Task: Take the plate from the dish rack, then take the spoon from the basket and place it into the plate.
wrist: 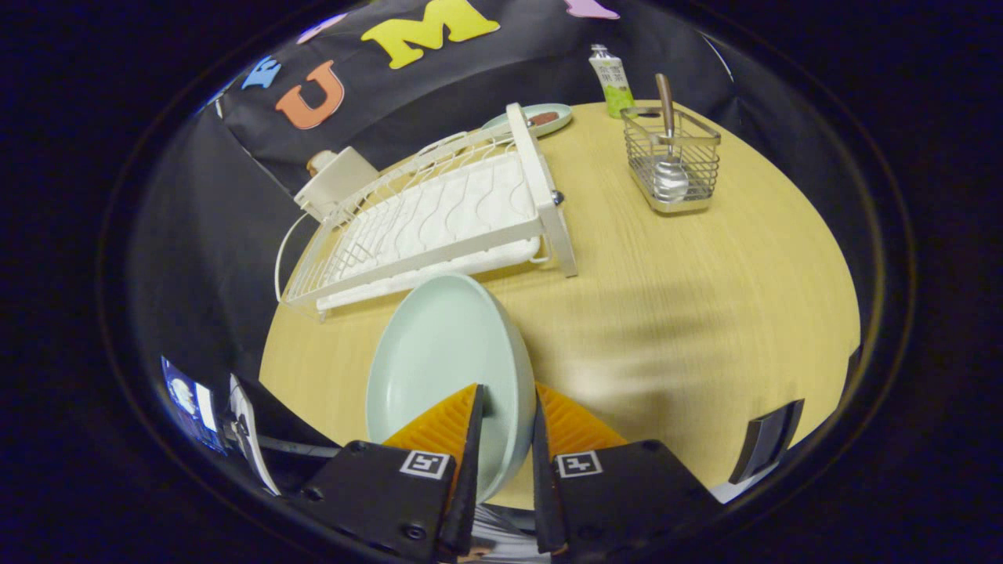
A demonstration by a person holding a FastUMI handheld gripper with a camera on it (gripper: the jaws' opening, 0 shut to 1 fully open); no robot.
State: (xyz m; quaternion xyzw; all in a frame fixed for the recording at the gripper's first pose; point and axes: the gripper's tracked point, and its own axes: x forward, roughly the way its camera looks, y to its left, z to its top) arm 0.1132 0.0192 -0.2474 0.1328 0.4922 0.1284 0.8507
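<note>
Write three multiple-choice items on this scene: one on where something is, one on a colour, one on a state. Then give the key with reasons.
1. Where is the spoon?
A. In the wire basket
B. On the held plate
C. In the dish rack

2. What colour is the plate between the fingers?
A. Pale green
B. Red
C. Black

3. What is the gripper doing?
A. Hanging open above the basket
B. Shut on the plate's rim
C. Holding the spoon

Key:
1 A: the spoon stands upright in the basket, far beyond the fingers.
2 A: the plate is a light mint green.
3 B: both orange fingers press on the plate's near edge, with the plate out of the dish rack over the table.
</note>
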